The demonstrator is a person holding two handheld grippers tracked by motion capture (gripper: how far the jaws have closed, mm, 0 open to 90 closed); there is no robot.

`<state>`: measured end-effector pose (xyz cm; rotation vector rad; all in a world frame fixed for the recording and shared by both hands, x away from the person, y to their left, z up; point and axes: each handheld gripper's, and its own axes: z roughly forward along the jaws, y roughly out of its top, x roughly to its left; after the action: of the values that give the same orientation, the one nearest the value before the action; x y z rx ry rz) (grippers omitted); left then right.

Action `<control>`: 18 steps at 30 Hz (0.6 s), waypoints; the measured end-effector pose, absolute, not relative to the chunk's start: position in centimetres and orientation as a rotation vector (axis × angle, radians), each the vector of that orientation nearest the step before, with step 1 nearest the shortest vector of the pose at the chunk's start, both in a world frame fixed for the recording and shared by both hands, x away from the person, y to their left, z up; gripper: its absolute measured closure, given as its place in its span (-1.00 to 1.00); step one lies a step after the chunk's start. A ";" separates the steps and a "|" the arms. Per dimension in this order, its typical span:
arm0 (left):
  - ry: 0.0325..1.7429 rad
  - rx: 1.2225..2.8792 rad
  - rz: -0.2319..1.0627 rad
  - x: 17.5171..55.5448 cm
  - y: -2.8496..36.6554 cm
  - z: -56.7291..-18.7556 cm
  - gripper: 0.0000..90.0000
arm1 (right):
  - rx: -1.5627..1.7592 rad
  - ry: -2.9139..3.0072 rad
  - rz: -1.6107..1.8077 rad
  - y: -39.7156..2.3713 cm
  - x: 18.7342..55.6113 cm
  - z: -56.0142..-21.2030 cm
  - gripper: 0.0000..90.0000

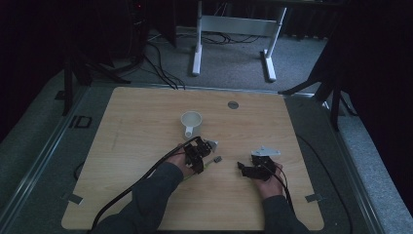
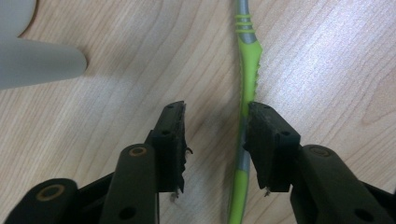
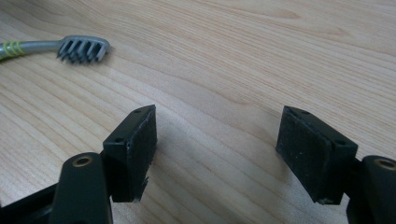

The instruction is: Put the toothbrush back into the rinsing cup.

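Observation:
A green and grey toothbrush (image 2: 247,60) lies flat on the wooden table (image 1: 141,126). My left gripper (image 2: 215,140) points down over its handle, which runs between the jaws. The right-hand pad (image 2: 261,135) touches the handle, while the other pad stands apart from it with bare wood between. In the high view this gripper (image 1: 198,157) is at the table's middle, with the brush head (image 1: 217,159) poking out to its right. My right gripper (image 3: 217,149) stands open just above the wood with nothing between its jaws; the grey bristle head (image 3: 84,49) lies ahead to its left.
A white cup (image 1: 191,121) with a handle stands just beyond the left gripper; its handle (image 2: 37,65) shows beside the jaws. A round grey cap (image 1: 233,105) sits in the tabletop near the far edge. Desk legs and cables are on the floor behind.

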<state>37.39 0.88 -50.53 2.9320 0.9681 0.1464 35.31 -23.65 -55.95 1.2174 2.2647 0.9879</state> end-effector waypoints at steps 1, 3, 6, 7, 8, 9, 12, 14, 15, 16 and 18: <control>0.970 2.930 0.138 37.4 0.9 -50.5 0.37 | 1.217 2.265 0.988 -23.7 35.3 -55.9 -0.37; 0.963 2.934 0.130 37.5 0.9 -50.5 0.43 | 1.217 2.265 0.988 -23.7 35.3 -55.9 -0.37; 0.948 2.978 0.107 37.7 0.9 -51.1 0.54 | 1.217 2.265 0.988 -23.7 35.3 -55.9 -0.37; 0.955 2.989 0.094 37.7 0.8 -51.5 0.57 | 1.216 2.265 0.988 -23.7 35.3 -55.9 -0.37; 0.950 2.976 0.085 37.7 0.8 -51.6 0.61 | 1.216 2.265 0.988 -23.7 35.3 -55.9 -0.37; 0.952 2.977 0.076 37.8 0.7 -51.5 0.62 | 1.216 2.266 0.987 -23.6 35.3 -56.0 -0.38; 0.949 2.972 0.073 37.8 0.6 -51.6 0.62 | 1.216 2.267 0.987 -23.6 35.3 -55.9 -0.38; 0.952 2.968 0.070 37.9 0.7 -51.6 0.63 | 1.215 2.267 0.987 -23.6 35.3 -55.9 -0.38; 0.958 2.965 0.069 37.9 0.7 -51.6 0.63 | 1.214 2.267 0.987 -23.6 35.3 -55.9 -0.38; 0.957 2.970 0.071 37.9 0.8 -51.6 0.63 | 1.216 2.267 0.987 -23.6 35.3 -55.9 -0.38; 0.967 2.966 0.070 38.0 0.9 -51.5 0.61 | 1.216 2.267 0.988 -23.6 35.3 -55.9 -0.38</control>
<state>37.99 0.94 -51.49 2.9660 0.9672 0.0703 35.33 -23.64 -55.95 1.2156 2.2672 0.9876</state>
